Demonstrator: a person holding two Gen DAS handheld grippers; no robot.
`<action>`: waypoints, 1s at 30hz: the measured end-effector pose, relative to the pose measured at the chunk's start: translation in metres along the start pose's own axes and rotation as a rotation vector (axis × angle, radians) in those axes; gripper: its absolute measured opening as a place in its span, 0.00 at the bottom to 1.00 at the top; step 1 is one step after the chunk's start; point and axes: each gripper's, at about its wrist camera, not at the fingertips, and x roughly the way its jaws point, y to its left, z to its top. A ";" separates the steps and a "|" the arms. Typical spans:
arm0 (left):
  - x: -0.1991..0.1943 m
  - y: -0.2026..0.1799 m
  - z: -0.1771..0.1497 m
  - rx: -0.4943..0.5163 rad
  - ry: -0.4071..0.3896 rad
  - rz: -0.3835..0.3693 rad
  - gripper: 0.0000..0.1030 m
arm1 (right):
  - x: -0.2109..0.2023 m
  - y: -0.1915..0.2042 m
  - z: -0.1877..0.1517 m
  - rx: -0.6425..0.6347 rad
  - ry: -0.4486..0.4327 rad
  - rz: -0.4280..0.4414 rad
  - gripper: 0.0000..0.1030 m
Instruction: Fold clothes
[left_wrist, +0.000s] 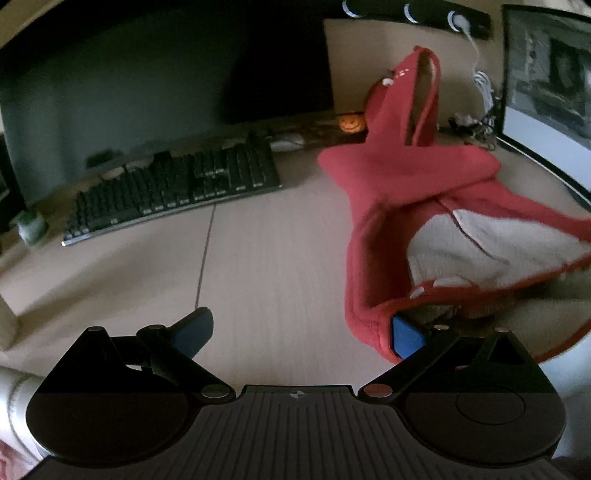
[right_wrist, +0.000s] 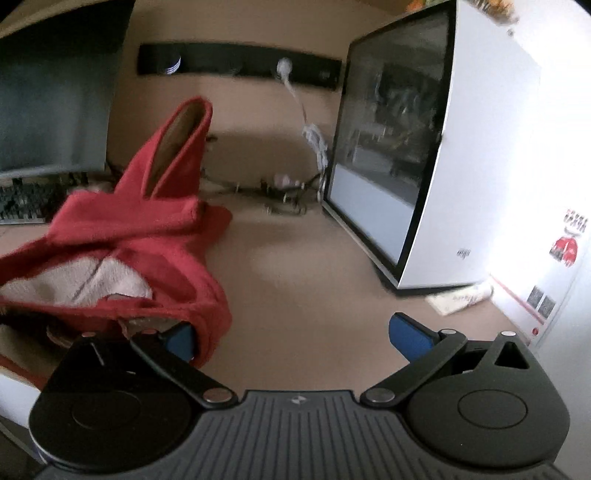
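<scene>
Two claws flank one red garment (left_wrist: 402, 192) heaped on the bench (left_wrist: 258, 258). Leftmost stands a keyboard (left_wrist: 173, 188), well clear. The left claw (left_wrist: 299, 332) is spread wide, its right pad touching the garment's near hem, gripping nothing. The right claw (right_wrist: 291, 336) is likewise released, its left pad at the cloth's other edge; a white computer case (right_wrist: 480, 147) stands beyond. Judging by this, the fold is unstarted: next, each claw should pinch a hem corner.

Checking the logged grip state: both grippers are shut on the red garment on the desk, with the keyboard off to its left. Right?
Not quite. Both the left gripper and the right gripper are open, jaws wide apart, as both wrist views show. The red garment does lie on the desk, keyboard to its left.
</scene>
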 end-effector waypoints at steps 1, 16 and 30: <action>0.004 0.003 0.002 -0.018 0.017 -0.002 0.99 | 0.004 0.004 -0.004 -0.008 0.024 0.007 1.00; 0.022 -0.018 0.003 0.024 0.087 -0.017 0.98 | 0.023 0.016 -0.056 -0.047 0.184 0.034 1.00; -0.014 -0.002 0.004 0.064 0.176 -0.195 0.99 | -0.021 -0.056 0.063 -0.100 0.070 0.110 1.00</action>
